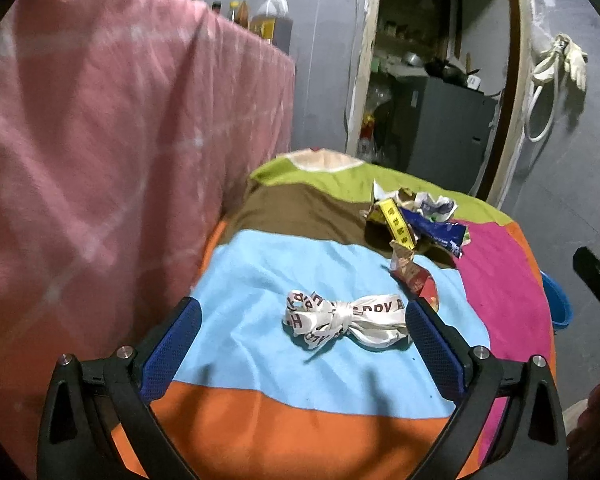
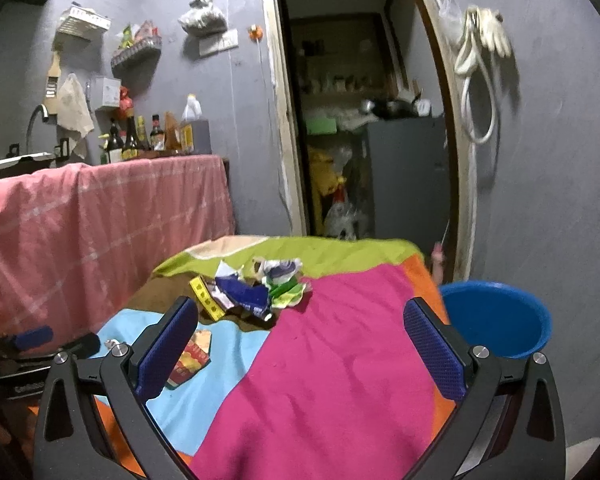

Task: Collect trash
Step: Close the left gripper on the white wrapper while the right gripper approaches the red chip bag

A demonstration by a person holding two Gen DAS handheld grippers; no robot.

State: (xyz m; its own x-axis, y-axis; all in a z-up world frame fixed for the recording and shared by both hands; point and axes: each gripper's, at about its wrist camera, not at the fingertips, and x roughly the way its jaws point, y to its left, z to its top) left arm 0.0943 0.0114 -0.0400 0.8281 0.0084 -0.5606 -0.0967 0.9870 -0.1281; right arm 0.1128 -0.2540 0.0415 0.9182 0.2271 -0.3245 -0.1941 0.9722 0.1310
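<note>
Both jaws wide, left gripper (image 1: 304, 344) frames white ribbon (image 1: 346, 322) (untouched).

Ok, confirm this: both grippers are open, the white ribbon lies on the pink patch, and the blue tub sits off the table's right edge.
One error: the ribbon lies on the light blue patch, not the pink one, as the left wrist view shows. Both grippers are open, and the tub sits off the right edge.

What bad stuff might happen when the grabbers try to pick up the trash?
1. The white ribbon is soft and lies flat on the blanket, so the open left gripper might pinch the cloth too.
2. The wrapper pile is loose; grabbing one piece may scatter others.
3. The blue bucket sits off the blanket's edge, so carried pieces may drop short.
</note>
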